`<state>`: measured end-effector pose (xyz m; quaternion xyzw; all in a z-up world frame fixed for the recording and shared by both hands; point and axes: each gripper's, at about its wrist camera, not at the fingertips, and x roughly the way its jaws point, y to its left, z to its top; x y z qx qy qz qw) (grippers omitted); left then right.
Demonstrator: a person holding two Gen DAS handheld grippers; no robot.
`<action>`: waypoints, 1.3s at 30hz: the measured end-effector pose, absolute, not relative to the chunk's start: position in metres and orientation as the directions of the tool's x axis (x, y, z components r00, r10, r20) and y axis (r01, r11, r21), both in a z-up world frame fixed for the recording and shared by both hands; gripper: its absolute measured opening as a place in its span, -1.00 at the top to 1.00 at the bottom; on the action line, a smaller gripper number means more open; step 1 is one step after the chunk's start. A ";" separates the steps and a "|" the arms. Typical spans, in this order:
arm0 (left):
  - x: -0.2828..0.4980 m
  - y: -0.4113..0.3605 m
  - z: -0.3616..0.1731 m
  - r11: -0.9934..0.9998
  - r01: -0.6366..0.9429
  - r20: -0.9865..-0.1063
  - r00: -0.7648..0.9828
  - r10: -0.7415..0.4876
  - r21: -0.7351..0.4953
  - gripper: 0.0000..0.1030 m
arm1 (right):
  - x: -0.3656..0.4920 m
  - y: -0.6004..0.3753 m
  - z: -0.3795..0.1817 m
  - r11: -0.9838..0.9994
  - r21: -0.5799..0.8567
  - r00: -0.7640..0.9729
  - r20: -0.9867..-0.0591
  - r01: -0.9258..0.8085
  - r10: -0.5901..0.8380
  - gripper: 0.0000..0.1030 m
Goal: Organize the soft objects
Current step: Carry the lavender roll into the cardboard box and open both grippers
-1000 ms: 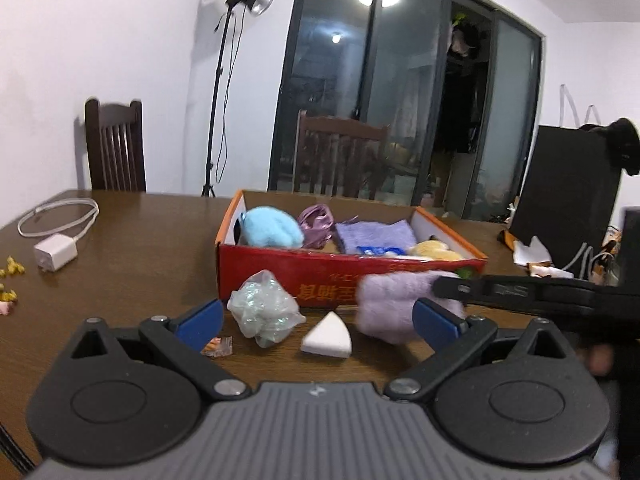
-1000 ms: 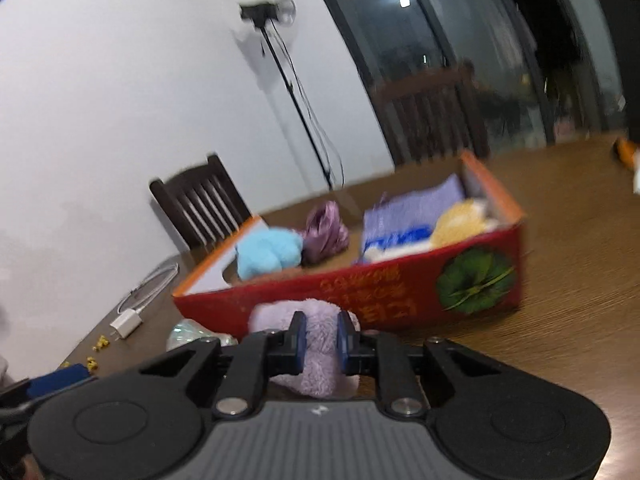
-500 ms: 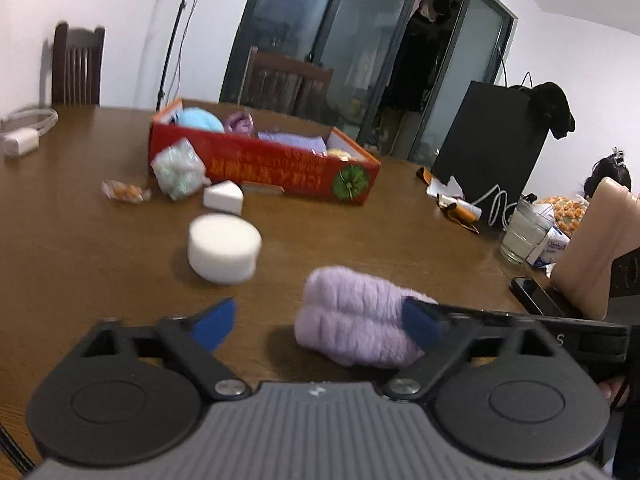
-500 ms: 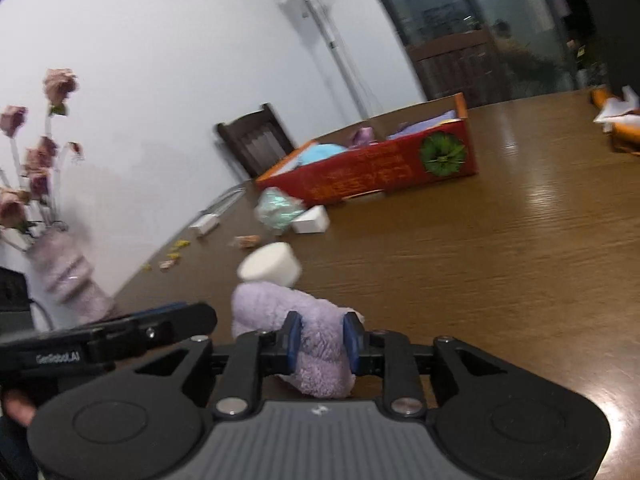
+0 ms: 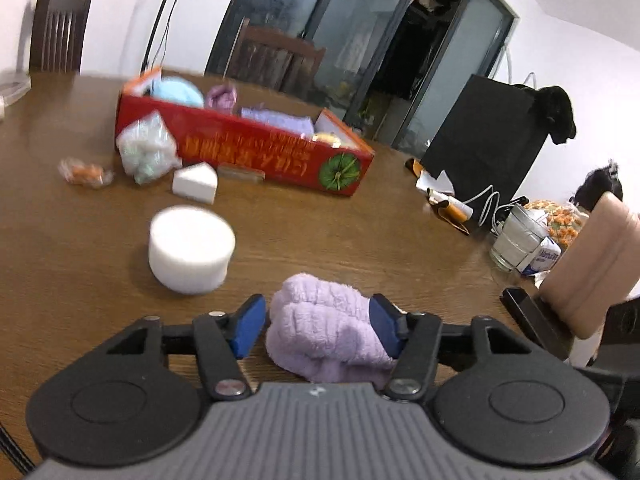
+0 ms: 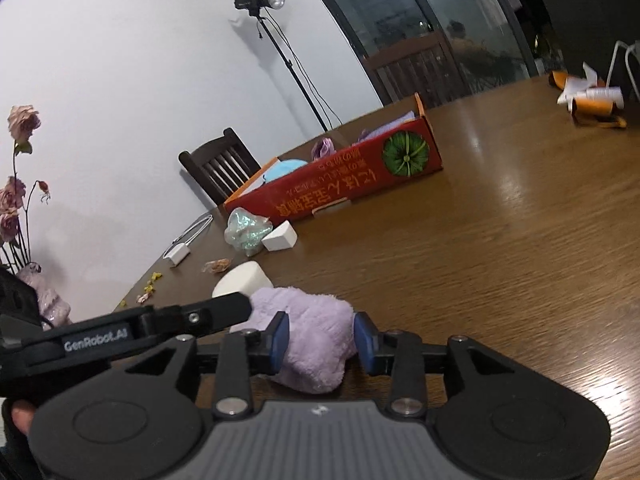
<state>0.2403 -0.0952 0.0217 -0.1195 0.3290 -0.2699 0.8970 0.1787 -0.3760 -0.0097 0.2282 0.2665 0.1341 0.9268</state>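
Observation:
A fluffy lilac towel roll [image 5: 320, 332] lies on the wooden table close to both cameras. My left gripper [image 5: 318, 330] straddles it with its jaws closing; the right pad touches the pile and a thin gap shows at the left pad. My right gripper [image 6: 322, 340] also has the towel roll [image 6: 312, 340] between its pads, and its jaws are opening. The left gripper's finger [image 6: 200, 316] crosses the right wrist view. Farther off stands the red box [image 5: 256, 156] holding a blue plush [image 5: 176, 92], a purple scrunchie [image 5: 220, 96] and a lilac cloth [image 5: 280, 120].
A round white sponge [image 5: 191, 248], a white wedge sponge [image 5: 195, 182], a glittery bag [image 5: 146, 148] and a sweet wrapper [image 5: 84, 172] lie before the box. A glass jar [image 5: 516, 240] and phone [image 5: 528, 312] sit at the right. A vase [image 6: 44, 300] and charger [image 6: 176, 256] sit at the left edge.
The towel roll has come away from the box to the near part of the table. The right jaws have spread apart around it while the left jaws have narrowed around it.

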 end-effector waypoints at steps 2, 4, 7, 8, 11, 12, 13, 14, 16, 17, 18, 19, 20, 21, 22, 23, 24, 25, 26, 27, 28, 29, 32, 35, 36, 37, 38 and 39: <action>0.247 -0.096 0.014 0.824 0.388 -0.546 0.618 -0.565 -0.412 0.24 | 0.184 -0.377 -0.017 0.846 0.520 0.818 -0.434 -0.116 0.379 0.38; 0.250 -0.097 0.012 0.821 0.389 -0.543 0.617 -0.569 -0.418 0.31 | 0.191 -0.379 -0.023 0.821 0.561 0.806 -0.435 -0.106 0.402 0.50; 0.260 -0.097 0.024 0.798 0.405 -0.511 0.617 -0.599 -0.447 0.41 | 0.203 -0.382 -0.019 0.808 0.578 0.802 -0.429 -0.110 0.416 0.57; 0.267 -0.097 0.033 0.787 0.418 -0.489 0.622 -0.612 -0.453 0.41 | 0.209 -0.384 -0.013 0.803 0.585 0.801 -0.423 -0.115 0.423 0.58; 0.302 -0.099 0.065 0.780 0.457 -0.428 0.658 -0.620 -0.427 0.41 | 0.238 -0.386 0.024 0.803 0.568 0.822 -0.361 -0.181 0.440 0.59; 0.319 -0.099 0.077 0.778 0.461 -0.408 0.670 -0.620 -0.426 0.41 | 0.250 -0.385 0.037 0.812 0.545 0.831 -0.341 -0.207 0.441 0.59; 0.340 -0.098 0.088 0.777 0.459 -0.387 0.684 -0.618 -0.430 0.42 | 0.265 -0.385 0.053 0.824 0.516 0.842 -0.318 -0.233 0.437 0.60; 0.360 -0.098 0.096 0.779 0.455 -0.373 0.697 -0.613 -0.431 0.42 | 0.283 -0.383 0.067 0.837 0.482 0.852 -0.296 -0.257 0.432 0.60; 0.400 -0.101 0.105 0.801 0.429 -0.373 0.723 -0.582 -0.417 0.42 | 0.327 -0.378 0.090 0.857 0.429 0.861 -0.278 -0.285 0.425 0.60; 0.421 -0.102 0.105 0.814 0.411 -0.387 0.730 -0.563 -0.410 0.42 | 0.356 -0.374 0.098 0.868 0.402 0.859 -0.290 -0.290 0.421 0.62; 0.442 -0.104 0.101 0.824 0.396 -0.410 0.727 -0.551 -0.405 0.42 | 0.381 -0.371 0.100 0.873 0.396 0.855 -0.309 -0.283 0.417 0.62; 0.462 -0.106 0.095 0.837 0.372 -0.440 0.723 -0.532 -0.401 0.42 | 0.406 -0.367 0.099 0.884 0.380 0.850 -0.336 -0.272 0.406 0.62; 0.479 -0.109 0.087 0.852 0.349 -0.477 0.716 -0.511 -0.389 0.46 | 0.426 -0.363 0.096 0.894 0.370 0.846 -0.363 -0.253 0.390 0.63; 0.491 -0.111 0.080 0.868 0.324 -0.508 0.712 -0.485 -0.375 0.46 | 0.448 -0.357 0.089 0.900 0.362 0.832 -0.401 -0.241 0.384 0.64; 0.500 -0.111 0.071 0.880 0.309 -0.533 0.707 -0.466 -0.359 0.46 | 0.464 -0.353 0.082 0.909 0.349 0.821 -0.433 -0.229 0.373 0.65; 0.508 -0.112 0.063 0.889 0.297 -0.554 0.700 -0.450 -0.347 0.46 | 0.478 -0.351 0.073 0.910 0.355 0.807 -0.461 -0.214 0.369 0.65; 0.514 -0.111 0.057 0.892 0.296 -0.570 0.689 -0.448 -0.343 0.46 | 0.488 -0.350 0.063 0.908 0.363 0.789 -0.486 -0.209 0.376 0.65; 0.518 -0.111 0.050 0.891 0.301 -0.586 0.674 -0.450 -0.339 0.46 | 0.498 -0.349 0.053 0.907 0.370 0.774 -0.509 -0.199 0.377 0.65; 0.519 -0.113 0.046 0.894 0.313 -0.589 0.673 -0.446 -0.320 0.46 | 0.502 -0.346 0.043 0.911 0.367 0.762 -0.531 -0.189 0.372 0.65; 0.517 -0.116 0.044 0.897 0.331 -0.583 0.682 -0.442 -0.293 0.46 | 0.506 -0.344 0.035 0.918 0.356 0.746 -0.560 -0.177 0.361 0.65; 0.516 -0.118 0.044 0.900 0.335 -0.587 0.683 -0.436 -0.279 0.46 | 0.508 -0.342 0.029 0.923 0.347 0.734 -0.581 -0.167 0.351 0.65; 0.514 -0.118 0.044 0.901 0.334 -0.587 0.683 -0.435 -0.278 0.46 | 0.510 -0.341 0.024 0.928 0.338 0.728 -0.594 -0.158 0.341 0.65; 0.514 -0.114 0.048 0.876 0.335 -0.595 0.643 -0.482 -0.347 0.28 | 0.503 -0.345 0.024 0.926 0.352 0.742 -0.584 -0.134 0.330 0.55; 0.508 -0.107 0.060 0.868 0.334 -0.586 0.641 -0.496 -0.369 0.07 | 0.491 -0.351 0.038 0.931 0.346 0.757 -0.576 -0.118 0.310 0.43; 0.500 -0.106 0.068 0.870 0.344 -0.579 0.649 -0.493 -0.354 0.06 | 0.485 -0.354 0.047 0.932 0.340 0.764 -0.567 -0.124 0.308 0.37; 0.491 -0.103 0.078 0.872 0.356 -0.568 0.662 -0.489 -0.336 0.04 | 0.478 -0.356 0.056 0.936 0.328 0.774 -0.558 -0.127 0.300 0.26; 0.482 -0.101 0.088 0.875 0.365 -0.559 0.673 -0.484 -0.318 0.03 | 0.468 -0.358 0.067 0.941 0.309 0.786 -0.546 -0.134 0.291 0.22; 0.473 -0.098 0.098 0.879 0.371 -0.551 0.685 -0.477 -0.300 0.02 | 0.462 -0.361 0.077 0.945 0.295 0.794 -0.537 -0.140 0.285 0.21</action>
